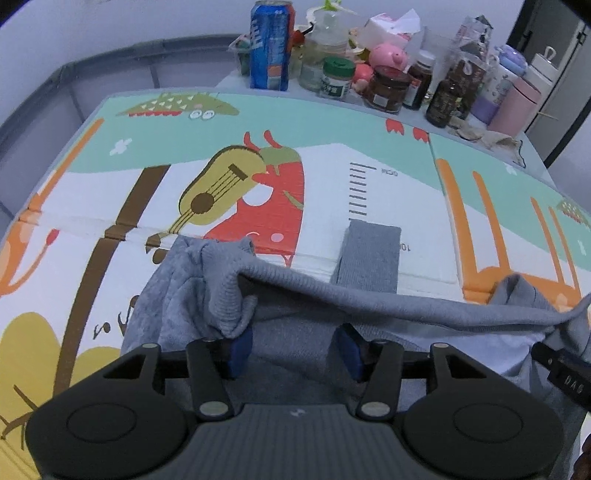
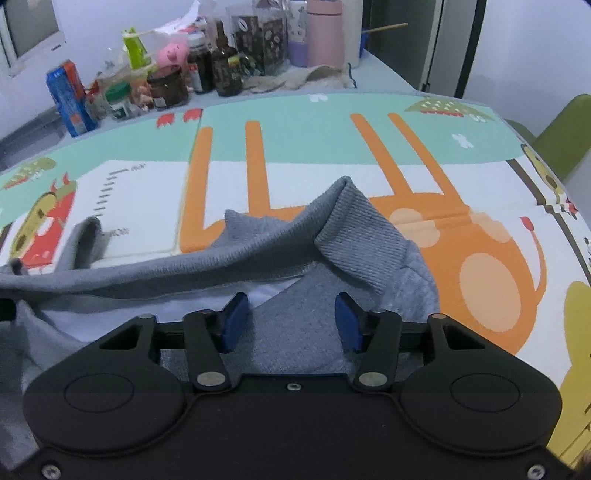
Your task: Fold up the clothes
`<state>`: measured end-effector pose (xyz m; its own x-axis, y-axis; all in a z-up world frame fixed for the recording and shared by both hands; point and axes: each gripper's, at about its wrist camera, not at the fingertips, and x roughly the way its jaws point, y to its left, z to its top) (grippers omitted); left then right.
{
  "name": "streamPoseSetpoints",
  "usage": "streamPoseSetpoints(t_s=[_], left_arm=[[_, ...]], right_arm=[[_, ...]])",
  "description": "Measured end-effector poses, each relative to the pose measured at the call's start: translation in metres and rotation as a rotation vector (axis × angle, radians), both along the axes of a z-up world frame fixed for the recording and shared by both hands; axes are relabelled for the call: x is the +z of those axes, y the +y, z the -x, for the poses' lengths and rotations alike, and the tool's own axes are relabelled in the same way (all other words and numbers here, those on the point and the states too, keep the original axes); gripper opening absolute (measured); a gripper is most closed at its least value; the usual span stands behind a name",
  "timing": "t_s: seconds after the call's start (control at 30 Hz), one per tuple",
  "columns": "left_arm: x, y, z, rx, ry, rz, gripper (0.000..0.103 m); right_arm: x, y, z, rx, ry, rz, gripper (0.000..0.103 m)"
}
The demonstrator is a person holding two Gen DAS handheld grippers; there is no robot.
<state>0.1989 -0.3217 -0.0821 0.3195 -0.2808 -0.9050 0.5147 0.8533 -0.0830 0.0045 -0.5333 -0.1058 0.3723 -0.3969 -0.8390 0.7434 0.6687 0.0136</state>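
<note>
Both grippers hang spread wide over a grey knitted sweater on a cartoon play mat.

Nearest, the left gripper [image 1: 293, 349] has its blue-padded fingers [image 1: 238, 350] wide apart with nothing between them, though a bunched ribbed fold touches the left pad; the right gripper [image 2: 291, 321] is likewise wide, gripping nothing, above flat cloth. The grey knitted sweater [image 1: 295, 325] lies crumpled just ahead of both, its ribbed hem [image 2: 343, 229] raised in a peak and one sleeve cuff [image 1: 371, 254] stretched flat across the colourful foam play mat [image 1: 332, 122] that covers the bench. Farther back, at the mat's far edge, stand a blue drinks can [image 1: 271, 46], a dark glass jar [image 1: 389, 88], a pink piggy toy [image 1: 388, 55] and a pale pink flask [image 2: 325, 33].
</note>
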Motion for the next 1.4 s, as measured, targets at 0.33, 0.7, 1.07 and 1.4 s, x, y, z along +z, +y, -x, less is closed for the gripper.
streamPoseSetpoints(t_s=[0.33,0.7,1.07,1.4], left_arm=[[-0.007,0.006,-0.016,0.040,-0.008,0.027,0.009],[0.017,0.002,-0.004,-0.079,-0.079,0.066,0.038],[0.023,-0.017,0.027,-0.318,-0.104,0.078,0.059],[0.023,-0.027,0.077,-0.832,-0.277,0.052,0.061]], right_arm=[[0.003,-0.002,0.002,0.012,-0.016,0.013,0.001],[0.034,-0.015,0.012,0.056,-0.140,0.021,0.002],[0.043,0.012,0.010,0.285,-0.214,-0.034,0.039],[0.048,0.058,-0.007,0.638,-0.178,-0.008,0.050]])
